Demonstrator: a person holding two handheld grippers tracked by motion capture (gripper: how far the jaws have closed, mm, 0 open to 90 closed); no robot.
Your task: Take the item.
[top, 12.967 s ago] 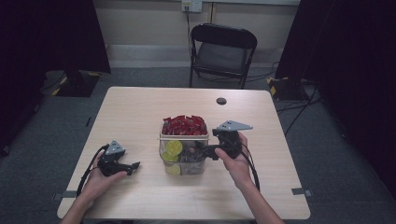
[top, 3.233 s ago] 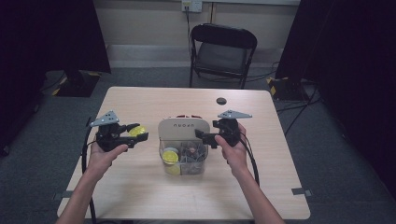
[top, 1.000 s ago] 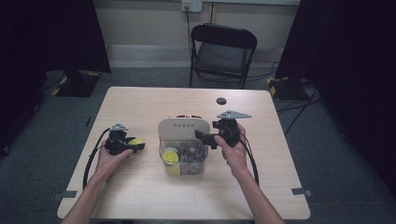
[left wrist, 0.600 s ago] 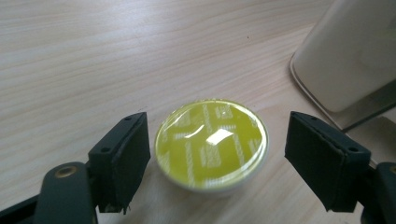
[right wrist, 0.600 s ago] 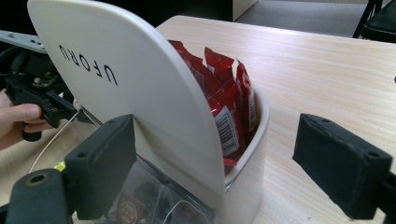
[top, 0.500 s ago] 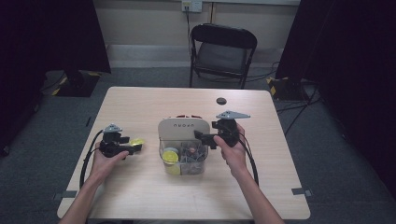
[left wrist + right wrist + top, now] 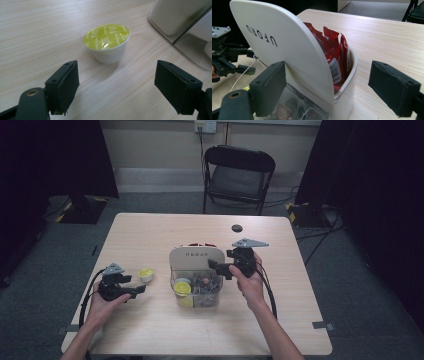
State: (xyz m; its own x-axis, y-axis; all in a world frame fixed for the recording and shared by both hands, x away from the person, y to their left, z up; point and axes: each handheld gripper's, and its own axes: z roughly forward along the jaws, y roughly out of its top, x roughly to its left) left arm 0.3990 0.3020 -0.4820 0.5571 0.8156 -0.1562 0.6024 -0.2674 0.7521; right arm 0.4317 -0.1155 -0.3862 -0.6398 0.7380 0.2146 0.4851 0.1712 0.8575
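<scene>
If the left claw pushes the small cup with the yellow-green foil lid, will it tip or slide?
The cup looks small and light, so it would probably slide on the smooth table. It stands on its narrower base, so a high push might tip it. Its foil lid looks easily dented.

A black folding chair [image 7: 239, 176] stood behind the light wood bench [image 7: 150, 232], w/ a small black round object [image 7: 236, 228] near the bench's far edge.

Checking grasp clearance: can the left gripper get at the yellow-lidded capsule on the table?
Probably yes. The left gripper is open, the capsule stands upright just ahead of its jaws, and bare table surrounds it; the organizer sits off to one side.
</scene>
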